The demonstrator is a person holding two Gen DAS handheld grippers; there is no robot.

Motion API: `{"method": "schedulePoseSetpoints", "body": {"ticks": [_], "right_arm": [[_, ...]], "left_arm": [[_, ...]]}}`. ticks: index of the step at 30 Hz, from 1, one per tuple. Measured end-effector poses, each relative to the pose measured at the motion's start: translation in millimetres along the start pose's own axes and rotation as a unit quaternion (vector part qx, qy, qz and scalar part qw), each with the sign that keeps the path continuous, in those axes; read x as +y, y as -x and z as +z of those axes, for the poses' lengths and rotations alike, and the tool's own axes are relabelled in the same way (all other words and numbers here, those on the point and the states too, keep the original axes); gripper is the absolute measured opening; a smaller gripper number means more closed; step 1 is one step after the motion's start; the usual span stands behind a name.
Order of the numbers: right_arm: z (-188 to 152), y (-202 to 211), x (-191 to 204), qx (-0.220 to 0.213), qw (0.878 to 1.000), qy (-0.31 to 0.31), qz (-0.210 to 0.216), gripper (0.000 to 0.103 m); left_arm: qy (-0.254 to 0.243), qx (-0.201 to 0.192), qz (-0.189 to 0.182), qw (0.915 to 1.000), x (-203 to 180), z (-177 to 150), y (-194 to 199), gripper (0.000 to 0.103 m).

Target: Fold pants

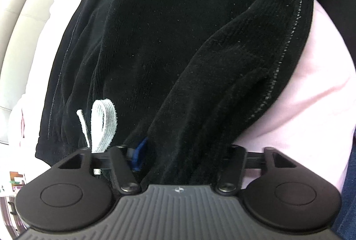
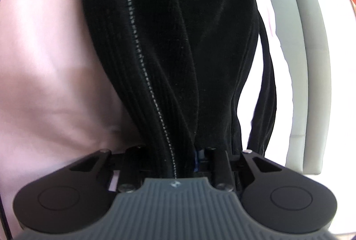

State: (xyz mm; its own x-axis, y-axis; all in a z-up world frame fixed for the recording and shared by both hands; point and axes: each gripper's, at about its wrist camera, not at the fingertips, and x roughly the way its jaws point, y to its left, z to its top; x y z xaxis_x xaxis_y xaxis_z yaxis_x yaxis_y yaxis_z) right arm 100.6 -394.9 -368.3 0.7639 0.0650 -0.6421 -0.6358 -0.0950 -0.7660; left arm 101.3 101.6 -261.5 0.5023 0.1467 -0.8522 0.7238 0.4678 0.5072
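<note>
In the left wrist view the black pants [image 1: 178,40] fill most of the frame, spreading from the top down to the left gripper [image 1: 180,160] at the bottom centre, where a thick bunch of the dark ribbed fabric runs straight into the gap between its fingers. The fingers are drawn in to a middling gap and clamp that bunch. A white drawstring [image 1: 103,126] loops up just left of the grip, and a bit of blue fingertip pad [image 1: 139,155] shows beside the cloth. A pale stitched seam curves down the right side of the fabric. The pants lie on a pink sheet [image 1: 311,95], which shows at lower right, with a white padded headboard [image 1: 20,6] at upper left. In the right wrist view the same black fabric drops from the top centre of the frame into the right gripper [image 2: 178,162] at bottom centre, narrowing to a twisted fold with the stitched seam running down into the fingers. These fingers stand narrow and pinch the fold. Pink sheet lies to the left, grey-white padding [image 2: 307,62] to the right.
</note>
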Motion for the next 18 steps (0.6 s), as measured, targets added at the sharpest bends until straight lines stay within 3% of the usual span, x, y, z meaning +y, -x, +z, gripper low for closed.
{"method": "schedulePoseSetpoints", "body": {"ticks": [1,3,7,10,18], "right_arm": [[1,0,-5,-0.001,1.0,0.004,0.002,0.022],[-2,3,-15,-0.002,1.0,0.001,0.01,0.022],[-7,-23,-45,-0.007,1.0,-0.013,0.024,0.015],[-7,-16,-52,-0.01,0.999,-0.027,0.019,0.009],[-12,-8,-86,-0.025,0.998,-0.061,-0.017,0.006]], "left_arm": [[0.004,-0.001,-0.006,1.0,0,-2,4,0.043],[0.006,-0.001,-0.014,0.9999,3,-1,7,0.034],[0.005,-0.005,-0.013,0.9999,4,-1,11,0.03],[0.011,-0.012,-0.012,0.9998,9,-5,21,0.028],[0.026,-0.023,-0.016,0.9993,19,-7,45,0.025]]}}
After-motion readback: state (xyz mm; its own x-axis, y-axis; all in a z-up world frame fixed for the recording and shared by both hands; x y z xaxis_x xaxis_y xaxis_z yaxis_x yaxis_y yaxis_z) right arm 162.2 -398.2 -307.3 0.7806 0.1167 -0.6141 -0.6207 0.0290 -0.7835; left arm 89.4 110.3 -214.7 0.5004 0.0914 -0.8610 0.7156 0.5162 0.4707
